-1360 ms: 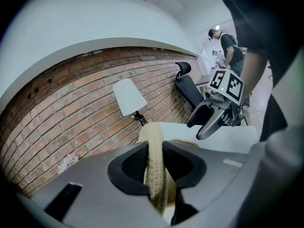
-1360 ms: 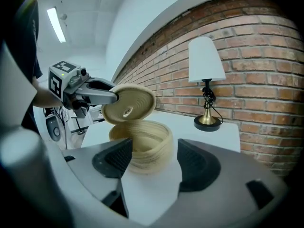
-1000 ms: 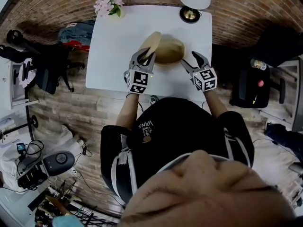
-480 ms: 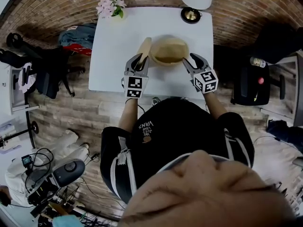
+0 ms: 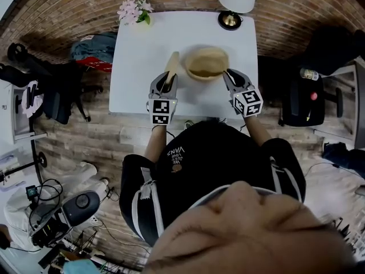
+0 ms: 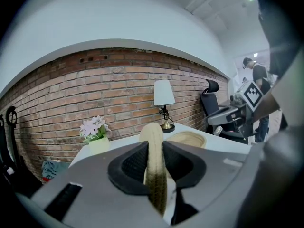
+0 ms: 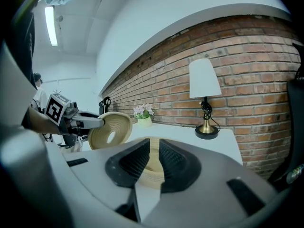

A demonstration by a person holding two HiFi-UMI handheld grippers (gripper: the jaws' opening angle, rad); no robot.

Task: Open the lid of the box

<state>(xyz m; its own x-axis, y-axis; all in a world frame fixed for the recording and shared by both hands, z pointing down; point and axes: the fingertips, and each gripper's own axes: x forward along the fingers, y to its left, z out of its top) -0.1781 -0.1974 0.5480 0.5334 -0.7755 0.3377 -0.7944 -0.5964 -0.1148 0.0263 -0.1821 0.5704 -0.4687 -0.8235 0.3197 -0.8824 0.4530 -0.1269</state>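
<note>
The left hand-held gripper (image 6: 155,167) pinches the round woven lid (image 5: 171,65) upright, edge-on (coiled, straw-like), beside the open bowl-shaped box (image 5: 220,55) on the white bench (image 5: 140,59). The right hand-held gripper (image 7: 153,158) has just been closing: its jaws are narrow and grip nothing.

the right claw (image 7: 154,146) hides much of the box (image 7: 150,177) behind its jaws.
</note>
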